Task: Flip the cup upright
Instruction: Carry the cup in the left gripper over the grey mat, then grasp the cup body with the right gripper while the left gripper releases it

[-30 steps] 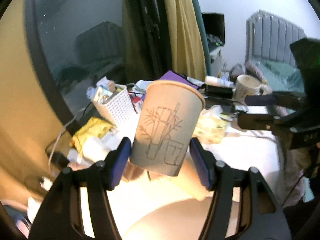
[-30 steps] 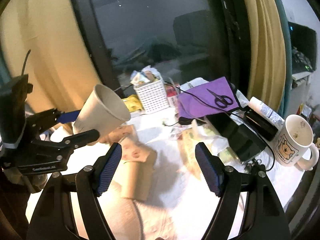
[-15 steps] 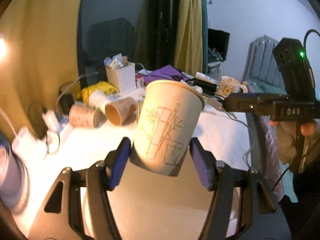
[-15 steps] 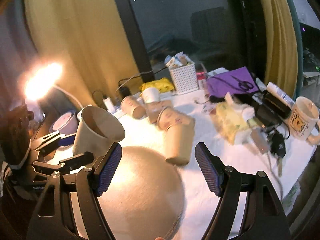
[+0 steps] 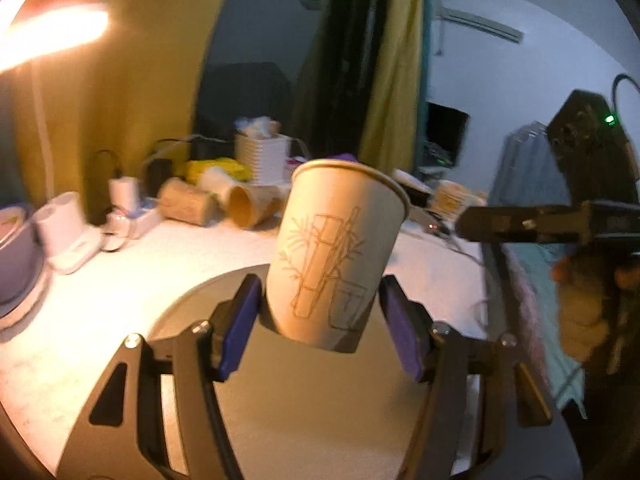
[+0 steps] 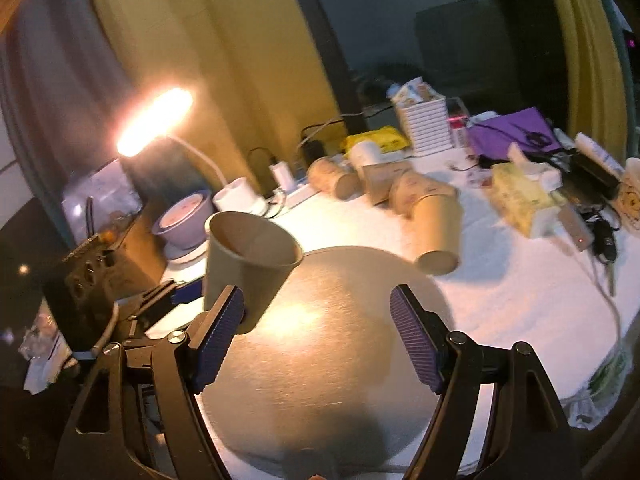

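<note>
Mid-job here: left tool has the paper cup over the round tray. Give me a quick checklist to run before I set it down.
1. Grip: the left tool is shut on the paper cup near its base. Ok.
2. Cup orientation: mouth up, slightly tilted. Ok, level it as you lower.
3. Landing spot: the bare round tray lies under the cup. Ok.
4. Right tool: open, empty, beside the cup rather than under it. Ok.
5. Cup base off the tray: cannot tell; the base is hidden behind the tools in both views.
6. Nearby clutter: the toppled cups lie beyond the tray's far edge, apart from the drop spot. Ok.
</note>
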Demonstrator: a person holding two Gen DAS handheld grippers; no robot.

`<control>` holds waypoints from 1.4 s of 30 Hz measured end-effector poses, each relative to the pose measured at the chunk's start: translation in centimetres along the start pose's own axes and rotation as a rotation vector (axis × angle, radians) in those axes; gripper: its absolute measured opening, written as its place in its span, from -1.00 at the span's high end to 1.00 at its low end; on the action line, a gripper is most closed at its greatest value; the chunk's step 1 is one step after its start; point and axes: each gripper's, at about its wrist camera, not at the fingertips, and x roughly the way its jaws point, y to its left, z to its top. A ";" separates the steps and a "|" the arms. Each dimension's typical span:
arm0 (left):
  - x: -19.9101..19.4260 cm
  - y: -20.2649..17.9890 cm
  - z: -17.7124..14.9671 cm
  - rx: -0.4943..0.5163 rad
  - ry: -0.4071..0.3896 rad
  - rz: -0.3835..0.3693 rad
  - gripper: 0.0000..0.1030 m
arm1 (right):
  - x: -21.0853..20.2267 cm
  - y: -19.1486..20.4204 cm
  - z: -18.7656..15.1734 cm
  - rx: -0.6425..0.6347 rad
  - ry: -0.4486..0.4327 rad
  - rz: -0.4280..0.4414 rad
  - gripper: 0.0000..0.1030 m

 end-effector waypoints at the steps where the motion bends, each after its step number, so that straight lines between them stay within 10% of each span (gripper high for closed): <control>1: -0.1 0.4 -0.5 -0.024 -0.001 0.004 -0.21 | 0.3 0.3 -0.1 -0.007 0.002 0.008 -0.53; 15: -2.1 0.7 -2.3 -0.045 -0.047 0.001 -0.21 | 5.8 3.2 -0.9 0.059 0.097 0.283 -0.53; 33: -1.4 -1.1 -2.7 0.027 0.000 -0.023 -0.24 | 8.2 2.3 -0.6 0.045 0.118 0.235 -0.38; 42: -0.5 -0.3 -3.2 -0.022 0.047 -0.003 -0.55 | 9.3 2.6 0.3 -0.082 0.045 0.039 -0.38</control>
